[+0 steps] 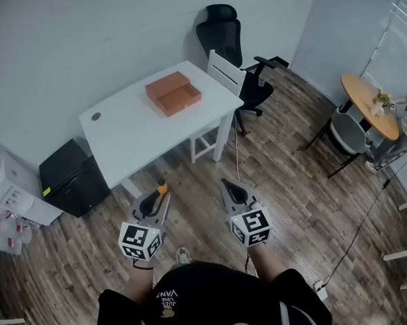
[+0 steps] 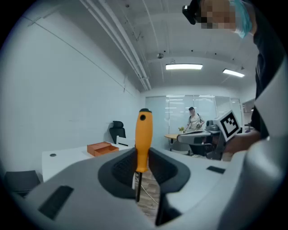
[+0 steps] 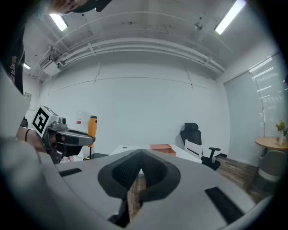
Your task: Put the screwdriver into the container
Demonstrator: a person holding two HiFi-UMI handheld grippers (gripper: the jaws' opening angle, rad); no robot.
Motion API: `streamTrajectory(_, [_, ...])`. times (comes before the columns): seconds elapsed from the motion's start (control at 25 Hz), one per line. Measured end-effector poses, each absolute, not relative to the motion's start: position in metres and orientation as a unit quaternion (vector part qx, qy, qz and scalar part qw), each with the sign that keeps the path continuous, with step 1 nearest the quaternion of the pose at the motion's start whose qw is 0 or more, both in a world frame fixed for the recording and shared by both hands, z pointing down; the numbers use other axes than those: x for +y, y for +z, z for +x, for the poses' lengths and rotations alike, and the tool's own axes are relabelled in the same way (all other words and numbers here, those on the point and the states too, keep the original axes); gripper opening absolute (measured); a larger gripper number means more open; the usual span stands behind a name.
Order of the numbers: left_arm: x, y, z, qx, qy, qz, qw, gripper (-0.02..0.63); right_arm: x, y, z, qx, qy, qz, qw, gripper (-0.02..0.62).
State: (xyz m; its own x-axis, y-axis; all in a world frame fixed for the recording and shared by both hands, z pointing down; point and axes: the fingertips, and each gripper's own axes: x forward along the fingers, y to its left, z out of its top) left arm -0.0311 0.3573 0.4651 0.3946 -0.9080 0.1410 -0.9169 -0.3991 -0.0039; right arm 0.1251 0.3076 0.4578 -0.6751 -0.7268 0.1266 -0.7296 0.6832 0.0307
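Smooth, glossy plastic screwdriver (image 2: 143, 146) handle.

An office: white desk (image 1: 131, 128), swivel chair (image 1: 233, 38) (black), wood floor (image 1: 288, 187).

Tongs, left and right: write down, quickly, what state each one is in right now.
Left tongs: closed on the orange-handled screwdriver.
Right tongs: closed, holding nothing.

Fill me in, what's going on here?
A person stands back from the white table, a gripper in each hand. The left gripper is shut on an orange-handled screwdriver, held upright. The right gripper is shut and empty. The open orange container sits on the table, not yet reached.
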Motion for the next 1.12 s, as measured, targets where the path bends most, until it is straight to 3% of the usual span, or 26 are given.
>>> streamTrajectory(1.12, [0.288,0.477,-0.101,-0.504,0.067,0.86,0.044,0.084,0.252,0.457,0.058,-0.9,0.021,0.432,0.048,0.012])
